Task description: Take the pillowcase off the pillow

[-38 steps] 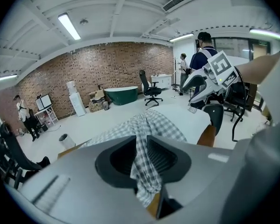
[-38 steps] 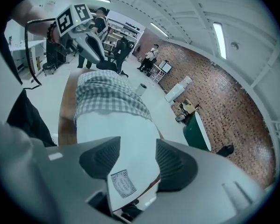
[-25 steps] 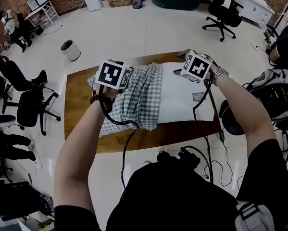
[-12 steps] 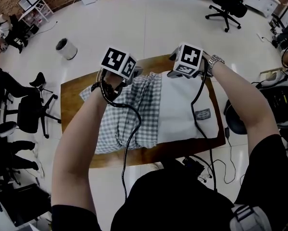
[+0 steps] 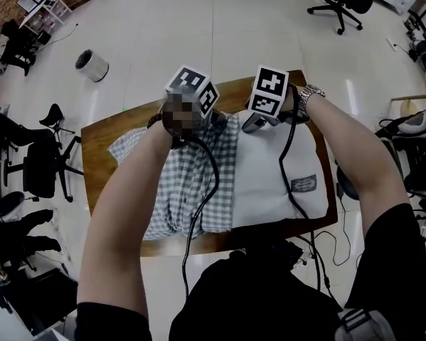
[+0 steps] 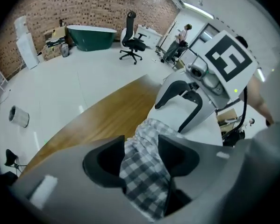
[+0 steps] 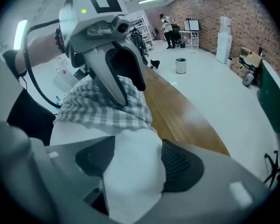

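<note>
Looking down in the head view, the wooden table (image 5: 102,135) shows a bare strip along its left side and a narrower one at its near edge. The pillow (image 5: 273,163) lies across it, its far end close to the table's far edge. The checked pillowcase (image 5: 184,180) covers only its left part; the right part is bare white. The left gripper (image 5: 211,112) and right gripper (image 5: 254,123) hang side by side over the far end, cables trailing back across the bedding. Open white floor surrounds the table, with an office chair (image 5: 45,170) and a bin (image 5: 92,64) well off to the left.

The left gripper view has checked cloth between the fingers, which stand apart and have just been opening; wood and clear floor lie beyond, with a green tub (image 6: 90,35) far off.

The right gripper view has bare pillow between spread fingers, likewise just opening, not pinching. The left gripper stands close ahead, the table's long edge to the right.
</note>
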Demonstrator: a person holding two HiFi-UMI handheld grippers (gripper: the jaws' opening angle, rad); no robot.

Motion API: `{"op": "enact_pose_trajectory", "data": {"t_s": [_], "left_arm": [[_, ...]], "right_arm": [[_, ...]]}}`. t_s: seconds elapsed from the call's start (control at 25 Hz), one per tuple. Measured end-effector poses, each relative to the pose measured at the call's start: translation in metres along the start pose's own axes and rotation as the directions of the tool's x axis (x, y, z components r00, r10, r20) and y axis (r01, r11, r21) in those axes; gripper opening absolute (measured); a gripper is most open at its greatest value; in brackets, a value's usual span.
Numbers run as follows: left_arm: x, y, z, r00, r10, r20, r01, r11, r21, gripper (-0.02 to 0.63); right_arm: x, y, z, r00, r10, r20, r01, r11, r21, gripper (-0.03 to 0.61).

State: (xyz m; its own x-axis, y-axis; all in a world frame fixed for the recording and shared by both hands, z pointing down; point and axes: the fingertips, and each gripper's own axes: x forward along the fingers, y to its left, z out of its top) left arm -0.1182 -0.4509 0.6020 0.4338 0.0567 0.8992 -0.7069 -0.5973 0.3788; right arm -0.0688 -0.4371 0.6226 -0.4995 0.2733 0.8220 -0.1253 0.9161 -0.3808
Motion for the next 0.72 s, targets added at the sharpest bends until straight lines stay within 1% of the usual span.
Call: {"op": "enact_pose_trajectory", "data": {"t_s": [0.08, 0.12, 0.16, 0.24, 0.32, 0.36, 0.4, 0.44, 0.52, 0.6, 0.64, 0.72], "left_arm": [[0.017, 0.009, -0.005, 0.998, 0.003, -0.066, -0.001, 1.000, 0.026, 0.230], [0.025, 0.010, -0.007, 0.996, -0.002, -0.091, 0.005, 0.999, 0.034, 0.227], [0.033, 0.010, -0.007, 0.994, -0.006, -0.112, 0.011, 0.999, 0.042, 0.217], [0.041, 0.009, -0.007, 0.989, -0.002, -0.147, 0.011, 0.998, 0.061, 0.183], [0.042, 0.011, -0.007, 0.985, 0.019, -0.171, -0.004, 0.996, 0.085, 0.124], [0.041, 0.013, -0.007, 0.984, 0.030, -0.174, -0.014, 0.996, 0.090, 0.091], [0.039, 0.015, -0.007, 0.985, 0.037, -0.168, -0.022, 0.996, 0.088, 0.057], [0.035, 0.018, -0.008, 0.987, 0.041, -0.158, -0.029, 0.997, 0.077, 0.045], [0.021, 0.027, -0.010, 0.988, 0.060, -0.141, -0.053, 0.997, 0.056, 0.032], [0.008, 0.041, -0.017, 0.982, 0.113, -0.150, -0.105, 0.992, 0.063, 0.029], [0.003, 0.048, -0.022, 0.979, 0.134, -0.154, -0.126, 0.990, 0.064, 0.029], [-0.005, 0.060, -0.030, 0.975, 0.156, -0.156, -0.150, 0.988, 0.047, 0.028]], "right_arm": [[0.011, -0.002, -0.004, 0.999, 0.023, -0.021, -0.023, 1.000, 0.012, 0.308], [0.015, -0.002, -0.008, 0.999, 0.029, -0.033, -0.028, 1.000, 0.011, 0.287], [0.018, -0.001, -0.011, 0.999, 0.029, -0.044, -0.029, 1.000, 0.005, 0.252], [0.017, 0.000, -0.014, 0.998, 0.008, -0.061, -0.010, 1.000, -0.026, 0.158], [0.008, 0.003, -0.013, 0.997, -0.043, -0.071, 0.037, 0.996, -0.077, 0.069], [0.003, 0.006, -0.011, 0.994, -0.077, -0.073, 0.068, 0.992, -0.109, 0.043], [-0.002, 0.009, -0.010, 0.991, -0.113, -0.075, 0.102, 0.985, -0.142, 0.032], [-0.007, 0.013, -0.008, 0.986, -0.148, -0.074, 0.133, 0.976, -0.174, 0.026], [-0.020, 0.020, -0.004, 0.975, -0.210, -0.069, 0.189, 0.956, -0.225, 0.023], [-0.033, 0.027, -0.003, 0.964, -0.259, -0.059, 0.236, 0.937, -0.259, 0.020], [-0.039, 0.030, -0.005, 0.960, -0.275, -0.054, 0.252, 0.930, -0.269, 0.020], [-0.047, 0.040, -0.011, 0.958, -0.281, -0.054, 0.255, 0.924, -0.284, 0.020]]}}
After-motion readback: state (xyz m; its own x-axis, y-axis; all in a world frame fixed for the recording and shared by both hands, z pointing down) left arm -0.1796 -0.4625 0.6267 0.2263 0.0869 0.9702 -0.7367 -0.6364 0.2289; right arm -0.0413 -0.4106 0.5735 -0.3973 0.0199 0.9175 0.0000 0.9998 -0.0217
